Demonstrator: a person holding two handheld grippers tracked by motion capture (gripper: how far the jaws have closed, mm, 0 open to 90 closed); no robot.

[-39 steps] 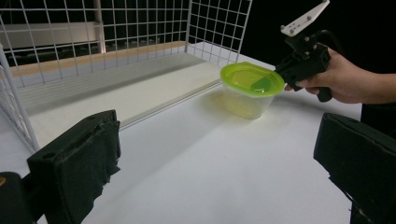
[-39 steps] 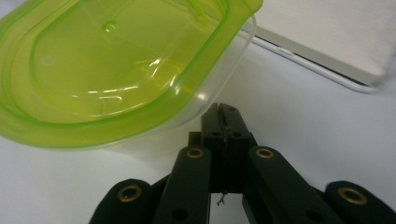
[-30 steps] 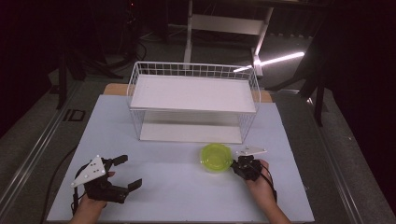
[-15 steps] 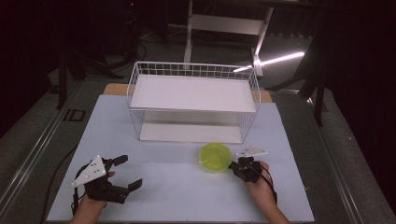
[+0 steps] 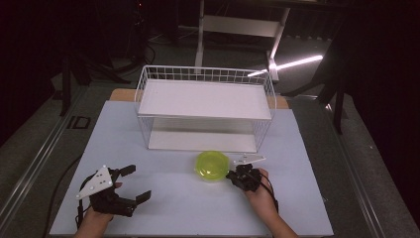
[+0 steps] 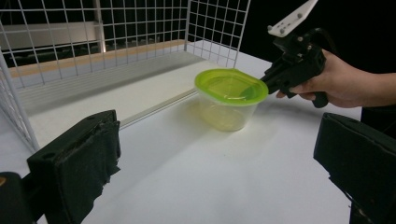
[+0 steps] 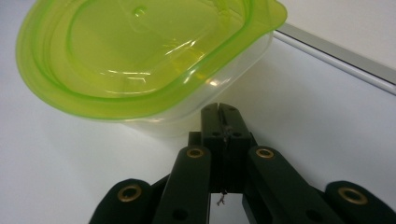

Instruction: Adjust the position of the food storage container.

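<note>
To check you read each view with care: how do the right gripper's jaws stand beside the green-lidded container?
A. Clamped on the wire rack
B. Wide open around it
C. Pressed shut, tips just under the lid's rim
C: in the right gripper view the right gripper shows its jaws pressed together, tips under the container lid's rim.

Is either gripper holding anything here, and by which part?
Nothing is held. The right gripper is shut with its tip just under the green lid's rim of the clear plastic container; the left gripper is open.
</note>
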